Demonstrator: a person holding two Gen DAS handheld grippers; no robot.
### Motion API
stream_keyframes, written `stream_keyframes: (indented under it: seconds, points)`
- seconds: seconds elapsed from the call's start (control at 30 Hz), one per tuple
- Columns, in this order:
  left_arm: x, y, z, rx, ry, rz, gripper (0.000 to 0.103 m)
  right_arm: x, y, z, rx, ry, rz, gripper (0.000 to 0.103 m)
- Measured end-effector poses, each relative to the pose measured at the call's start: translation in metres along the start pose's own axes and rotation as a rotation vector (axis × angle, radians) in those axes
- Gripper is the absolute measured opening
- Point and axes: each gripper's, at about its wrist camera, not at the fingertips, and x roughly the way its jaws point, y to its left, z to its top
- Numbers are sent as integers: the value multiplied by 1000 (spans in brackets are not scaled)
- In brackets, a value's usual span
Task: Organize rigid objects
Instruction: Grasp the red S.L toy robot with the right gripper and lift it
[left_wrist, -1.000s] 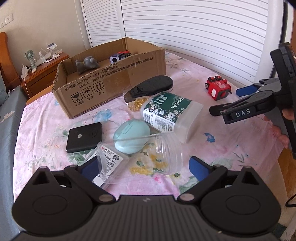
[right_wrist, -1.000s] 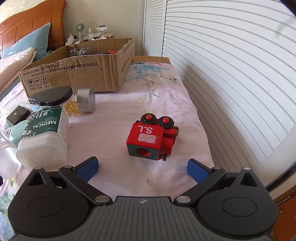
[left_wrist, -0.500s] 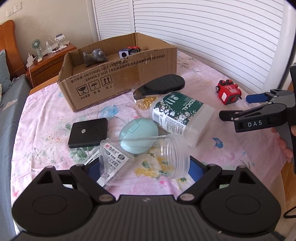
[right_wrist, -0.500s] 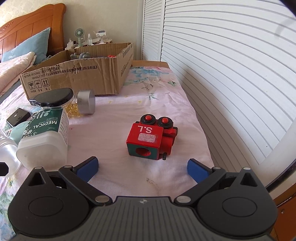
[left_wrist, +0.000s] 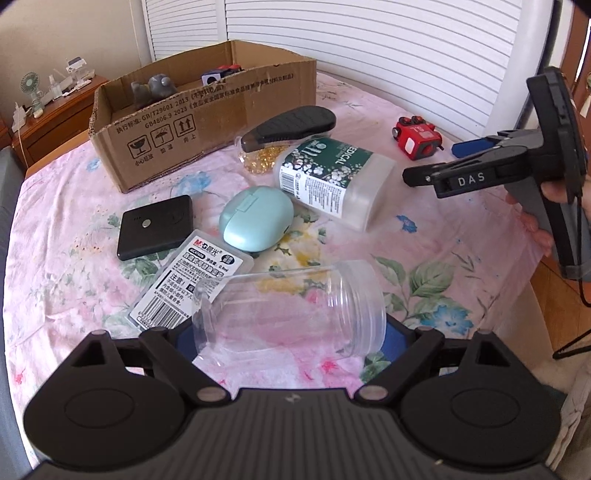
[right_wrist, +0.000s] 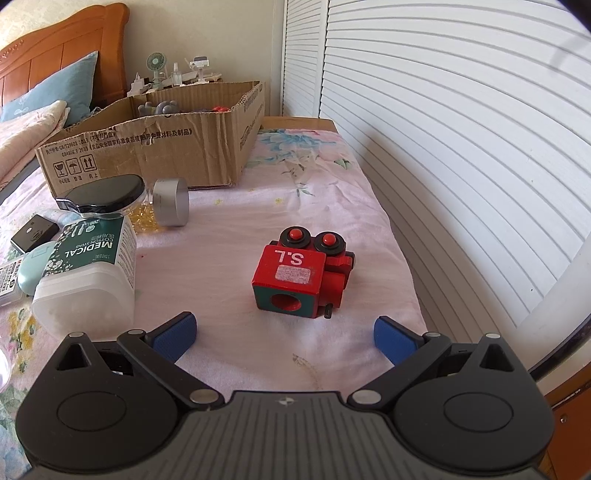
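Note:
A clear plastic jar (left_wrist: 291, 306) lies on its side between the fingers of my left gripper (left_wrist: 291, 339), lifted off the flowered cloth; the jaws are shut on it. Beyond it lie a white label box (left_wrist: 192, 284), a mint case (left_wrist: 256, 218), a black square device (left_wrist: 157, 227), a medical cotton swab box (left_wrist: 332, 177) and a black-lidded jar (left_wrist: 288, 129). My right gripper (right_wrist: 284, 334) is open and empty, just short of a red toy block (right_wrist: 301, 275). It also shows in the left wrist view (left_wrist: 476, 162).
An open cardboard box (left_wrist: 207, 122) with toys inside stands at the back of the table. A silver round tin (right_wrist: 171, 201) lies near it. White slatted doors (right_wrist: 461, 129) run along the right. The table edge is close on the right.
My left gripper has closed in on the clear jar and raised it, uncovering the white label box beneath. My right gripper has barely moved.

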Motion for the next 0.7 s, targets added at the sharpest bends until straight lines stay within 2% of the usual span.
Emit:
stream_keyframes:
  seconds: [0.27, 0.4, 0.47, 0.57, 0.7]
  points:
    - [-4, -7, 4, -41, -8, 109, 92, 3, -1, 6, -25, 20, 10, 103]
    - [-7, -6, 3, -56, -6, 114, 93, 7, -4, 14, -38, 10, 37, 103]
    - [-5, -6, 3, -62, 4, 120, 93, 11, -6, 18, -34, 7, 47, 100]
    - [-4, -5, 4, -73, 16, 129, 93, 15, -6, 23, -32, 3, 50, 86]
    - [-6, -5, 5, -82, -2, 124, 92, 16, -3, 25, -45, -5, 26, 76]
